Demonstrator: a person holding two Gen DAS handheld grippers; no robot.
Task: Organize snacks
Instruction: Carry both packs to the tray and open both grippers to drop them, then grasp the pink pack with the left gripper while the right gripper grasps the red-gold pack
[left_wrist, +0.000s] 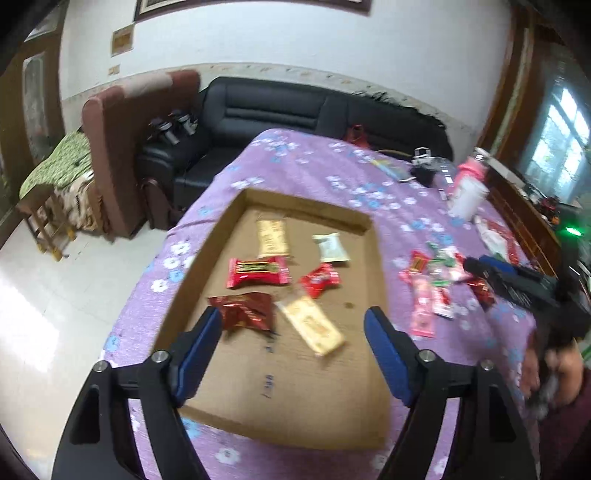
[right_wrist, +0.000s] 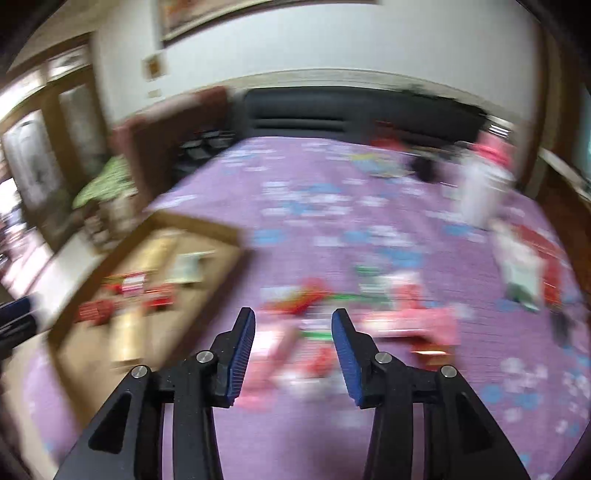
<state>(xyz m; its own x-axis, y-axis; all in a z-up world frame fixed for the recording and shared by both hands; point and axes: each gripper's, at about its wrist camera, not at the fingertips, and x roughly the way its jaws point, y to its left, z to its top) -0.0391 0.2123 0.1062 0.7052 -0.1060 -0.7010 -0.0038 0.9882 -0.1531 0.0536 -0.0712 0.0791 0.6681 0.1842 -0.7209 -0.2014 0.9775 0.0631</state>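
Nearest, the left gripper (left_wrist: 293, 325) hangs over the near half of a shallow cardboard tray (left_wrist: 236, 201), its blue pads spread wide with nothing between them. Just beyond its left pad lies a dark red packet (left_wrist: 245, 310), and beside that a pale yellow wrapper (left_wrist: 312, 325) lies aslant; bare cardboard fills the tray's near part and right side. Further in sit a red bar (left_wrist: 258, 271), a small red sweet (left_wrist: 319, 280), a tan packet (left_wrist: 272, 238) and a white-green packet (left_wrist: 330, 248), all clear of the tray's low walls. The tray rests on a table under a purple flowered cloth (left_wrist: 295, 162), its left edge close to the table's drop to the white floor. To the right, on the cloth outside the tray, a loose heap of snacks (left_wrist: 432, 280) lies near the right gripper (right_wrist: 293, 326), whose jaws stand partly apart and empty above the blurred heap. Beyond, open cloth runs to a pink-and-white bottle (left_wrist: 469, 184) near the far edge.
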